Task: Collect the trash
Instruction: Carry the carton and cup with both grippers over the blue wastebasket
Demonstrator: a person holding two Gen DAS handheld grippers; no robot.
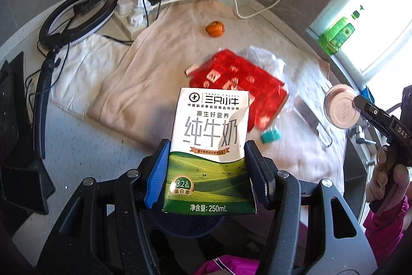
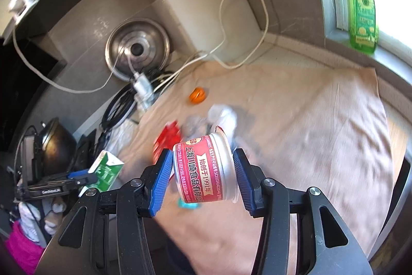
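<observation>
Two pieces of trash are being held at once, one in each hand-held gripper. The left hand-held gripper (image 1: pixel 207 166) is clamping a milk carton (image 1: pixel 211 146) by its sides, upright and raised above the cloth (image 1: pixel 144 84) spread over the counter (image 1: pixel 85 146). The right hand-held gripper (image 2: pixel 202 177) is gripping a small red-labelled tin (image 2: pixel 203 169) lying sideways between its blue pads (image 2: pixel 161 182), also lifted clear of the cloth.

Several items are lying on the cloth, not yet gathered: a red wrapper (image 1: pixel 239 84), a crumpled clear plastic bag (image 1: pixel 265 61) touching it, a small teal piece (image 1: pixel 270 136) just beside the wrapper, and an orange cap (image 1: pixel 215 28) well apart toward the wall.

Judging by this, the pickup step is done for both held items and the carrying step is in hand. No bin is showing in either view, so the next move calls for finding one, bringing both loads over it, and opening each grip.
</observation>
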